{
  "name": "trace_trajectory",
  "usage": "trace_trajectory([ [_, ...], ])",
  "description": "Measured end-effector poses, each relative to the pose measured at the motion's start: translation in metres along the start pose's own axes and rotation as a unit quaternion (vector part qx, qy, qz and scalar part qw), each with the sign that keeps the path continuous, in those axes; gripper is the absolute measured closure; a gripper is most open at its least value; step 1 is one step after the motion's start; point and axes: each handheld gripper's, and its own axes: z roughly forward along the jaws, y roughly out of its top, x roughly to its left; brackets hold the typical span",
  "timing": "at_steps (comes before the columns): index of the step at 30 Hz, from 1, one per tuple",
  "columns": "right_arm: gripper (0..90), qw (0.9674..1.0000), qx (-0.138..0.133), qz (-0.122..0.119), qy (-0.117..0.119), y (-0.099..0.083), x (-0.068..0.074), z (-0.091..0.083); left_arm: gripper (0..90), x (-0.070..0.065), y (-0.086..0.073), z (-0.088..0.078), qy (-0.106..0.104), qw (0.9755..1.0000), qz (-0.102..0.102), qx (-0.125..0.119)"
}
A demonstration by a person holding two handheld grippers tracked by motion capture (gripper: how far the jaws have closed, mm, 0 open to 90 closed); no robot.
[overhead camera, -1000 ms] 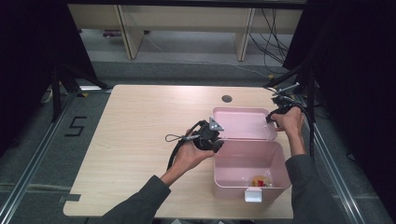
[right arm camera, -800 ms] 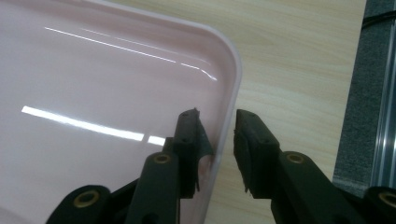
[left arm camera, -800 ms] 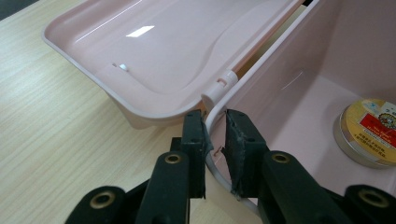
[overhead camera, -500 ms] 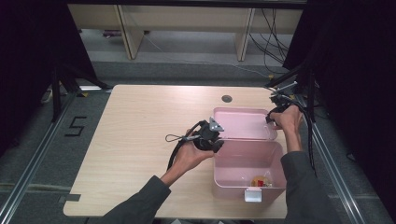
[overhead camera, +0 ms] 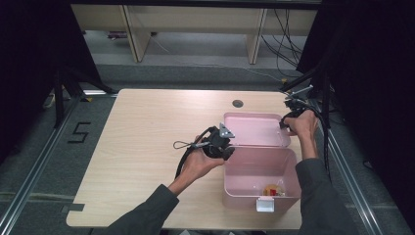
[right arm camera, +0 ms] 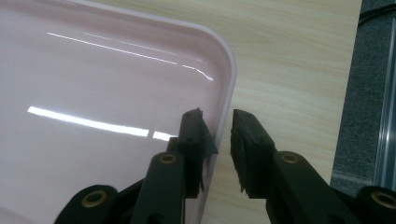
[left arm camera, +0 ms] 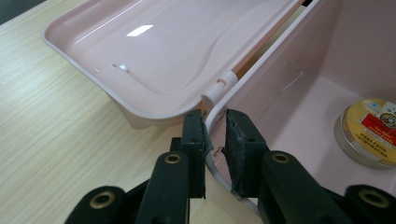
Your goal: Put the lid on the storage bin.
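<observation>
While its jaws straddle the rim at a back corner of the pink plastic box [left arm camera: 299,93], one jaw outside and one inside with a narrow gap left, the left gripper [left arm camera: 215,140] sits beside the hinge. Farther off, the right gripper [right arm camera: 218,135] stands slightly parted over the edge of the open lid [right arm camera: 93,84], which lies back on the wooden table [overhead camera: 147,127]. Inside the box rests a round gold-topped tin [left arm camera: 369,126].
</observation>
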Motion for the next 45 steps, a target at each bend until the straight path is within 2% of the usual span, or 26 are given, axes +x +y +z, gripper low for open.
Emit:
trace_trajectory([
  [1, 74.9, 1.0000, 0.001, -0.004, 0.000, 0.000, -0.001, 0.000, 77.3, 0.000, 0.000, 0.000, 0.002, 1.0000, 0.001, 0.000],
  [2, 75.3, 0.9999, 0.006, 0.009, 0.000, 0.000, 0.002, 0.000, 77.3, -0.001, 0.000, 0.000, 0.003, 1.0000, 0.001, 0.000],
  [7, 81.3, 1.0000, 0.004, 0.006, 0.002, 0.000, 0.003, -0.001, 77.3, -0.001, 0.000, 0.000, 0.003, 1.0000, 0.001, 0.000],
  [11, 83.4, 0.9999, 0.002, -0.012, -0.009, 0.001, 0.002, -0.003, 77.3, 0.000, 0.000, 0.000, 0.002, 1.0000, 0.001, 0.000],
  [13, 84.1, 0.9999, 0.002, -0.004, -0.011, 0.001, 0.003, -0.005, 77.3, -0.001, 0.000, 0.000, 0.003, 1.0000, 0.002, -0.001],
  [17, 84.6, 0.9999, 0.002, -0.004, -0.013, 0.002, 0.004, -0.008, 77.2, -0.001, 0.000, 0.000, 0.003, 1.0000, 0.003, -0.002],
  [19, 84.8, 0.9998, 0.010, 0.001, -0.015, 0.002, 0.004, -0.008, 77.2, -0.001, 0.000, 0.001, 0.001, 1.0000, 0.004, -0.003],
  [21, 85.0, 0.9997, 0.012, 0.017, -0.013, 0.003, 0.005, -0.008, 77.2, -0.001, 0.000, 0.001, 0.002, 1.0000, 0.005, -0.003],
  [23, 85.1, 0.9998, 0.010, 0.017, -0.010, 0.003, 0.005, -0.008, 77.2, -0.001, 0.000, 0.001, 0.001, 1.0000, 0.006, -0.003],
  [25, 85.2, 0.9995, 0.020, 0.021, -0.014, 0.005, 0.004, -0.009, 77.2, -0.002, 0.000, 0.000, 0.004, 1.0000, 0.008, -0.002],
  [26, 85.2, 0.9989, 0.028, 0.036, -0.010, 0.006, 0.006, -0.009, 77.2, -0.002, 0.000, 0.000, 0.004, 1.0000, 0.008, -0.003],
  [27, 85.2, 0.9995, 0.019, 0.020, -0.012, 0.005, 0.004, -0.007, 77.2, -0.002, 0.000, 0.000, 0.004, 1.0000, 0.008, -0.002],
  [28, 85.2, 0.9990, 0.029, 0.031, -0.015, 0.006, 0.006, -0.007, 77.2, -0.002, 0.000, 0.000, 0.004, 1.0000, 0.008, -0.002],
  [31, 85.6, 0.9993, 0.018, 0.029, -0.015, 0.006, 0.007, -0.009, 77.2, -0.001, 0.000, 0.001, 0.001, 1.0000, 0.007, -0.003],
  [32, 85.7, 0.9996, 0.016, 0.014, -0.017, 0.006, 0.005, -0.011, 77.2, -0.002, 0.000, 0.000, 0.004, 1.0000, 0.006, -0.003],
  [33, 85.8, 0.9995, 0.015, 0.025, -0.014, 0.005, 0.007, -0.015, 77.2, -0.002, 0.000, 0.000, 0.005, 1.0000, 0.005, -0.004],
  [34, 85.9, 0.9999, 0.003, 0.006, -0.012, 0.004, 0.005, -0.017, 77.2, -0.002, 0.000, 0.000, 0.003, 1.0000, 0.005, -0.004],
  [36, 86.1, 0.9998, -0.005, 0.019, -0.006, 0.002, 0.005, -0.022, 77.2, -0.003, 0.000, 0.001, 0.001, 1.0000, 0.005, -0.004],
  [37, 86.3, 0.9999, -0.010, 0.003, -0.010, 0.002, 0.002, -0.025, 77.2, -0.003, 0.000, 0.001, 0.001, 1.0000, 0.006, -0.004],
  [38, 86.4, 0.9998, -0.015, 0.015, -0.006, 0.001, 0.002, -0.027, 77.2, -0.005, 0.001, 0.001, 0.003, 1.0000, 0.005, -0.005],
  [40, 86.6, 0.9997, -0.016, 0.020, -0.002, -0.001, 0.001, -0.034, 77.2, -0.006, 0.001, 0.002, 0.003, 1.0000, 0.006, -0.004],
  [41, 86.8, 0.9996, -0.027, 0.007, -0.005, -0.001, -0.001, -0.036, 77.2, -0.007, 0.002, 0.002, 0.002, 1.0000, 0.007, -0.005],
  [43, 86.8, 0.9994, -0.030, 0.017, 0.000, -0.003, -0.001, -0.042, 77.3, -0.009, 0.002, 0.003, 0.003, 1.0000, 0.005, -0.005],
  [44, 86.9, 0.9993, -0.035, 0.011, 0.000, -0.004, -0.002, -0.045, 77.2, -0.010, 0.002, 0.003, 0.002, 1.0000, 0.004, -0.006],
  [45, 87.0, 0.9990, -0.041, 0.018, 0.003, -0.005, -0.002, -0.048, 77.2, -0.010, 0.002, 0.003, 0.002, 1.0000, 0.004, -0.006],
])
